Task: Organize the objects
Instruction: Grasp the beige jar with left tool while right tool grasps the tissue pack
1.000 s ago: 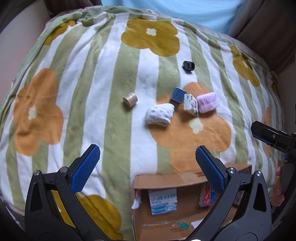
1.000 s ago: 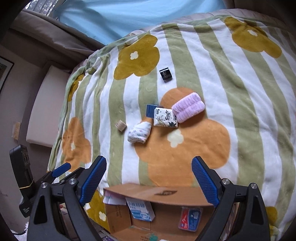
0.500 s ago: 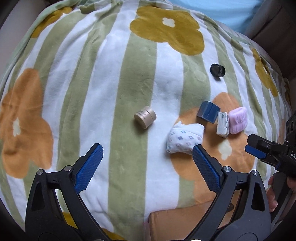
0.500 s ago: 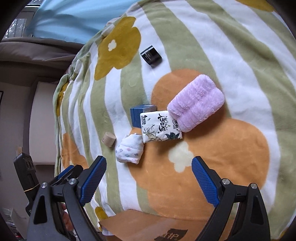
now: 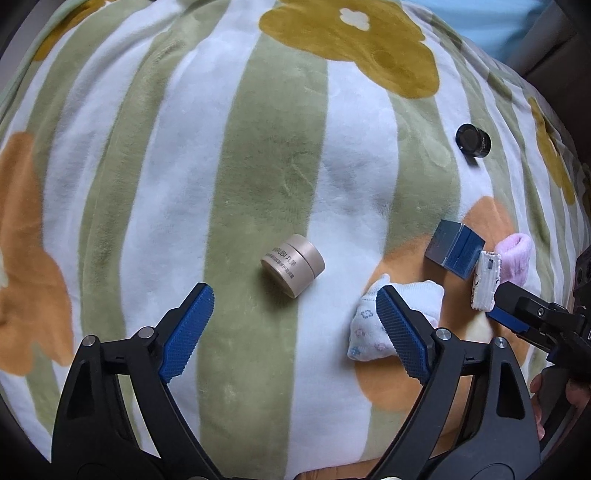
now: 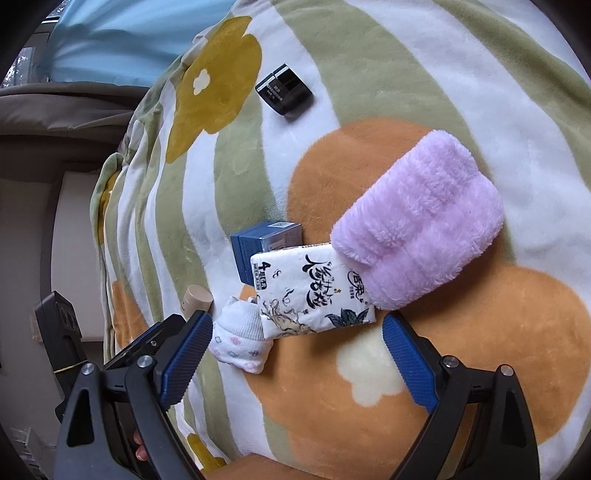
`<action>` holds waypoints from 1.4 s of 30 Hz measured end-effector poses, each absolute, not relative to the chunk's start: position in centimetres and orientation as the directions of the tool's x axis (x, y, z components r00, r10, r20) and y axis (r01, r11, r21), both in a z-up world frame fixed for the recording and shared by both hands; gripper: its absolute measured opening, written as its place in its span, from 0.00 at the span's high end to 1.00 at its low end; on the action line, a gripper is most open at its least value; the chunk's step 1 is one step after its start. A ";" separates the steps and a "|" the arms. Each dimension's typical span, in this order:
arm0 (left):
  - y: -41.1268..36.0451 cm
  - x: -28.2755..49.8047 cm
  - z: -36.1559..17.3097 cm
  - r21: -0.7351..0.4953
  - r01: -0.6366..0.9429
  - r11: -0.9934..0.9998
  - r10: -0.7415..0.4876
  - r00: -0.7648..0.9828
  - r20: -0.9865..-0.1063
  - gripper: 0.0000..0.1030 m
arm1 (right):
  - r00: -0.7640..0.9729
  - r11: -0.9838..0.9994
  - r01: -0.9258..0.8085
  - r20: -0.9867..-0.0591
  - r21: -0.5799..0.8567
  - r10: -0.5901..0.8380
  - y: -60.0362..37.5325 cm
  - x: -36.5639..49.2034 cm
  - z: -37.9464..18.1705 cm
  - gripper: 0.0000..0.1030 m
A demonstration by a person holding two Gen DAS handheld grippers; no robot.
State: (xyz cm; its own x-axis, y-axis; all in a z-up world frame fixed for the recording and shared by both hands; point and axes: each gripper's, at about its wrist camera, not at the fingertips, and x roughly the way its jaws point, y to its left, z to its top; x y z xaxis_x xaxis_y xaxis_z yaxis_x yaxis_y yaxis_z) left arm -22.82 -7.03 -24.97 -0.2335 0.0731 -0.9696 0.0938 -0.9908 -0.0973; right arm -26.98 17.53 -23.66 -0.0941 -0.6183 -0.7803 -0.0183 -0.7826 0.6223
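Note:
My left gripper (image 5: 291, 325) is open just short of a beige cream jar (image 5: 293, 264) lying on its side on the blanket. A white patterned sock (image 5: 369, 325) lies by its right finger. My right gripper (image 6: 291, 354) is open just in front of a white tissue pack (image 6: 314, 291), with the sock (image 6: 240, 339) at its left finger. A pink fluffy cloth (image 6: 417, 221) touches the pack's right end and a blue box (image 6: 266, 243) stands behind it. A black jar (image 6: 284, 92) lies farther back. The jar (image 6: 195, 299) shows at the left.
Everything lies on a soft striped blanket (image 5: 147, 184) with orange and mustard flowers. A cardboard box edge (image 6: 255, 469) shows at the bottom of the right wrist view. A beige ledge (image 6: 74, 240) and a light blue surface (image 6: 122, 33) lie beyond the blanket.
Both grippers have moved forward and down toward the objects. The cardboard box has dropped almost out of view. Both stay open.

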 end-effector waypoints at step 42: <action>-5.4 -24.4 -27.7 -0.079 0.146 -0.986 0.040 -0.252 -0.967 0.75 | -0.114 -0.819 -0.010 -0.814 0.574 -0.569 17.7 -27.7 -24.0 0.41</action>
